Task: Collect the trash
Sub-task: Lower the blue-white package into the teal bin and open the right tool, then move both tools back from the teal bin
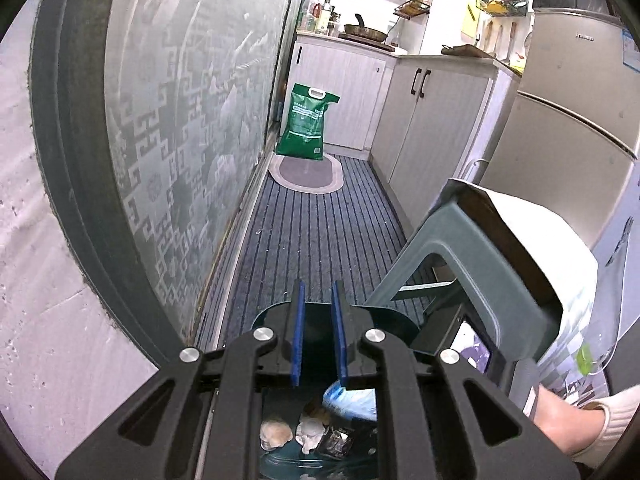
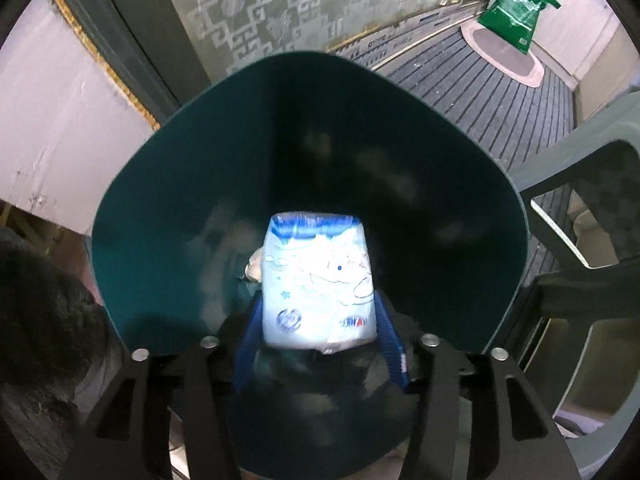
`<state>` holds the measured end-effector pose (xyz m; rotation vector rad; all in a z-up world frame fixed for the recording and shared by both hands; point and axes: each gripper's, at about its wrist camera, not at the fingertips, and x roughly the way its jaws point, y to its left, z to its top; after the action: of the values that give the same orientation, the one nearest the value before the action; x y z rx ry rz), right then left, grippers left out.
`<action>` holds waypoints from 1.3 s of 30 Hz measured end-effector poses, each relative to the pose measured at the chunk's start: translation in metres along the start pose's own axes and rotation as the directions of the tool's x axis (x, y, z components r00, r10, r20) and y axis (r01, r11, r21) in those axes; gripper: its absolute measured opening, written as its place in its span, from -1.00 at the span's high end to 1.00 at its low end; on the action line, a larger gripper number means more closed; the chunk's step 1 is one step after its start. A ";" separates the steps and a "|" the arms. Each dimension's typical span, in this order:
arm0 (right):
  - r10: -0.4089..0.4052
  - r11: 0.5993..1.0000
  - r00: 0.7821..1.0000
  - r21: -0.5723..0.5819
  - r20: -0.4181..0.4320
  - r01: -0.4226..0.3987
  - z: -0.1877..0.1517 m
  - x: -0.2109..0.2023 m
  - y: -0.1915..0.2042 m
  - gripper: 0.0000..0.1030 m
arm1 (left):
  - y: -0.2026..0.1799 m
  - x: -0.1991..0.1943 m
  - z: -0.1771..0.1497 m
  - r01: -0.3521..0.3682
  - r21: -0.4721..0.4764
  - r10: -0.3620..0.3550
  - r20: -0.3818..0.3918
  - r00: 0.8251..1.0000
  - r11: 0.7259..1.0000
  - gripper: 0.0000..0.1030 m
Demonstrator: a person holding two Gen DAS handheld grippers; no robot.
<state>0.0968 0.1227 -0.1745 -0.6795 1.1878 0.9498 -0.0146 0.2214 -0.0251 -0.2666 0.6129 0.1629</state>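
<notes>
- The blue-and-white tissue pack (image 2: 318, 280) hangs inside the mouth of the dark green bin (image 2: 168, 184), between the blue pads (image 2: 390, 344) of the right gripper (image 2: 320, 344); whether the pads press on it, I cannot tell.
- The left gripper (image 1: 319, 300) is above the bin's near rim, jaws nearly together, nothing between them.
- Crumpled scraps (image 1: 304, 430) lie at the bin's bottom.
- A grey stool (image 1: 460, 256) stands just beside the bin.

Bright kitchen beyond, dim bin (image 2: 168, 216) interior; tissue pack (image 2: 318, 280) overexposed, blurred; fisheye bends edges.
</notes>
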 end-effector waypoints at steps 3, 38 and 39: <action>-0.003 1.000 1.000 -0.005 -0.005 0.003 -0.002 -0.001 0.000 -0.18 | 0.001 -0.002 0.002 0.007 -0.008 -0.007 0.005 1.000 1.000 0.72; -0.186 0.979 0.871 0.162 0.456 0.124 -0.038 -0.223 -0.031 -0.01 | -0.062 -0.071 0.027 0.000 0.083 -0.009 0.111 0.994 0.997 0.13; -0.194 0.976 0.866 0.177 0.460 0.125 -0.042 -0.227 -0.035 -0.01 | -0.063 -0.071 0.026 0.002 0.085 -0.011 0.107 0.994 0.996 0.13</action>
<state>0.0887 0.0138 0.0325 -0.3891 0.7383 0.8207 -0.0434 0.1634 0.0495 -0.1765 0.5111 0.1432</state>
